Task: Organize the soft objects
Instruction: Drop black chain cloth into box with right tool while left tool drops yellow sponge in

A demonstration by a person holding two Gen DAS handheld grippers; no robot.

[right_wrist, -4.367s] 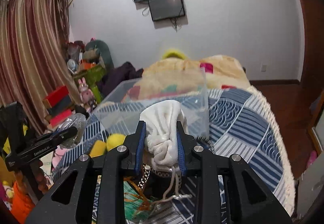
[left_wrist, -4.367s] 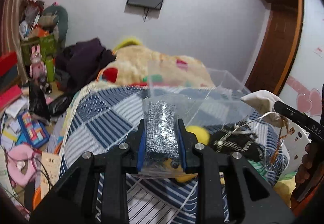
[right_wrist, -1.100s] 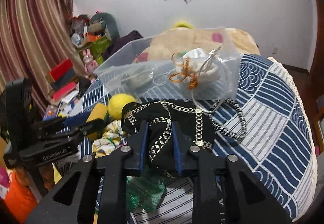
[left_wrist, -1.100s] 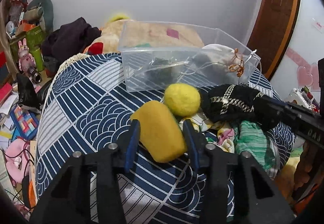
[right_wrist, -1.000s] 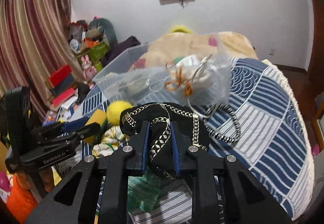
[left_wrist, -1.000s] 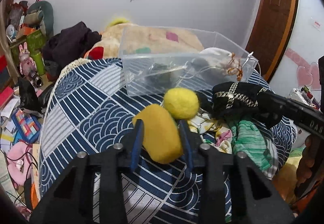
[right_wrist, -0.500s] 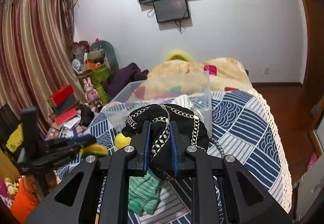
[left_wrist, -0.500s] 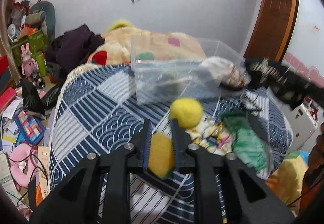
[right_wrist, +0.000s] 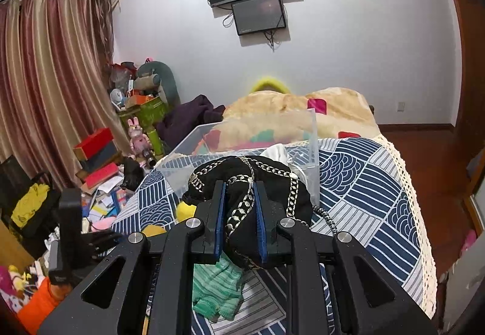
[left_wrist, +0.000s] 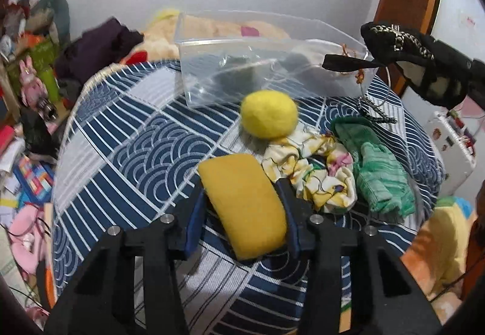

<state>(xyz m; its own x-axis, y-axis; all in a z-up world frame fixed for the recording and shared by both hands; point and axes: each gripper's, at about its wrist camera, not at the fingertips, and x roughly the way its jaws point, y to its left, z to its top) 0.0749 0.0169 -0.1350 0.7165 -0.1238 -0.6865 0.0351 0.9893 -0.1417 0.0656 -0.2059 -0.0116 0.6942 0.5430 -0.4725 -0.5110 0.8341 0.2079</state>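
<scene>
My left gripper is shut on a yellow sponge-like pad just above the blue patterned bed cover. A yellow felt ball, a floral cloth and a green striped cloth lie beyond it. My right gripper is shut on a black fabric piece with gold chain trim, held up near the clear plastic bin. That black piece also shows at the right of the left wrist view, beside the bin. The bin holds a white pouch and dark items.
A beige blanket and dark clothes lie behind the bin. Cluttered boxes and toys fill the floor at the left. A white device stands at the bed's right. The bed's lace edge runs along the right.
My right gripper has lifted the black chain-trimmed piece up off the bed toward the bin. My left gripper has closed on the yellow pad and shifted slightly with it.
</scene>
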